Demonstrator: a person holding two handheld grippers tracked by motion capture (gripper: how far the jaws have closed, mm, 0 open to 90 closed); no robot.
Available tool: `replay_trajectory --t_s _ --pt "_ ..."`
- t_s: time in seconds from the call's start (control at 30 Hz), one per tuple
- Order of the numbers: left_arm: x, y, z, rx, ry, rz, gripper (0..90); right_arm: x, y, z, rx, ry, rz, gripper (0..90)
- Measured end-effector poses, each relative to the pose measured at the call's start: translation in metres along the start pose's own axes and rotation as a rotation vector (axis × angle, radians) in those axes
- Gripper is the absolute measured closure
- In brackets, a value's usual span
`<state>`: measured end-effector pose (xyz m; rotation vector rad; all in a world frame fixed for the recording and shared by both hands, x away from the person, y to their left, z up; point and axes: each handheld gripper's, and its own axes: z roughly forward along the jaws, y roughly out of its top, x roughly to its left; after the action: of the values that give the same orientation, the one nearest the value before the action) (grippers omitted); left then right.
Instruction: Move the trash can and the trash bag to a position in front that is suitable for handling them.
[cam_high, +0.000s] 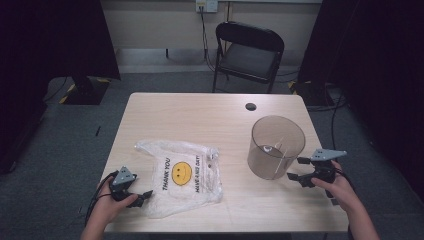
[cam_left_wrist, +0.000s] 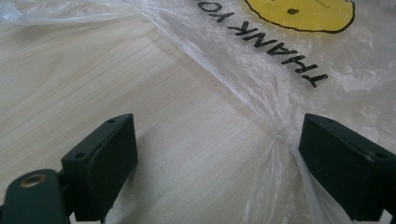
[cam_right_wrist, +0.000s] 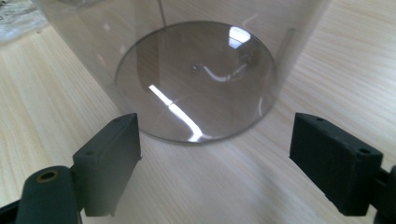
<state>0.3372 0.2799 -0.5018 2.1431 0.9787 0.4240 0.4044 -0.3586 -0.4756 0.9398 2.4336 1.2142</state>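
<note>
The left gripper (cam_left_wrist: 217, 154) is held wide open, gripping nothing; a crinkled clear plastic bag (cam_left_wrist: 289, 60) printed with a yellow smiley is touched by one jaw. The right gripper (cam_right_wrist: 215, 163) is likewise spread, a smoky transparent bin (cam_right_wrist: 196, 79) standing just beyond its jaws.

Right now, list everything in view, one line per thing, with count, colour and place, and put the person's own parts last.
plastic bag: one, clear with a yellow smiley face and black THANK YOU print, lying flat on the table's near left part.
bin: one, clear smoky grey cylinder, upright and open-topped, on the table's right part.
table: one, light wood, centre of the room.
cable hole: one, dark, in the tabletop near its far edge.
folding chair: one, black, beyond the table.
wall socket: one, pale, on the far wall.
left tool: one, black with grey plate, open at the bag's near left corner.
right tool: one, black with grey plate, open beside the bin.
hands: two, at the near edge.
</note>
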Motion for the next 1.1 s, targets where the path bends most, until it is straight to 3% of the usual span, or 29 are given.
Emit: replay_trajectory --t_s 0.23,0.7,1.1 --pt "0.0 0.0 0.0 0.0 0.0 0.0 11.2 0.003 0.008 0.007 -0.006 0.036 -0.032 14.4" --pt "0.0 0.0 0.0 0.0 0.0 0.0 11.2 0.008 0.011 0.015 -0.003 0.042 -0.029 14.4" --pt "0.0 0.0 0.0 0.0 -0.001 -0.001 11.2 0.022 0.028 0.032 -0.015 0.065 -0.051 14.6"
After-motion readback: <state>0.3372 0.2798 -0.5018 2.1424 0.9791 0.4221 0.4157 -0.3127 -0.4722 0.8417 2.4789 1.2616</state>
